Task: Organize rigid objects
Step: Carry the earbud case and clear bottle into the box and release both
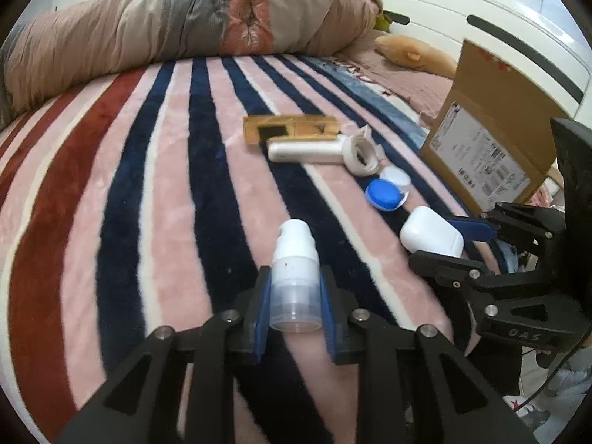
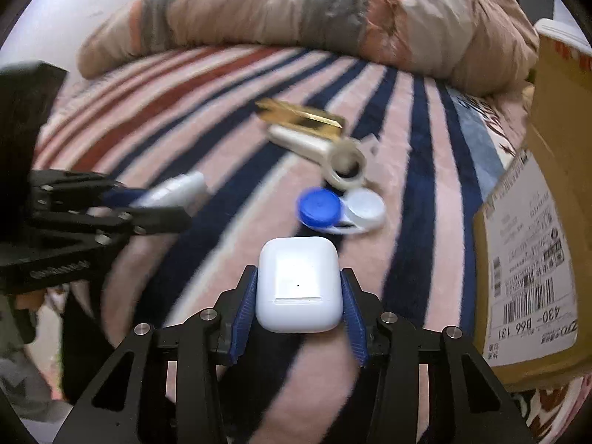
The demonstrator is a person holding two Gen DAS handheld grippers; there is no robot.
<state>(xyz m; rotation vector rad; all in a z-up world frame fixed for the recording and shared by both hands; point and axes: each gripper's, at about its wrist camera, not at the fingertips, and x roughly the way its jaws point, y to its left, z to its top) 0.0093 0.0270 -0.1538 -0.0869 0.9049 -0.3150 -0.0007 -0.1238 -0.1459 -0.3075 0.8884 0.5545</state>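
My left gripper [image 1: 295,290] is shut on a white pump bottle [image 1: 295,259], its blue pads pressing both sides of the clear lower part, just above the striped blanket [image 1: 166,185]. In the right wrist view that bottle [image 2: 177,188] sticks out of the left gripper [image 2: 155,205] at the left. My right gripper [image 2: 299,292] is shut on a white earbud case [image 2: 298,281], held flat between its pads. The left wrist view shows the same case [image 1: 431,235] in the right gripper [image 1: 449,246] at the right.
A blue-and-white contact lens case [image 2: 340,209], a white handled tool with a ring end [image 2: 314,146] and a flat gold piece [image 2: 299,116] lie on the blanket ahead. A labelled cardboard box [image 2: 536,240] stands at the right. A rolled duvet [image 1: 185,26] lies along the far side.
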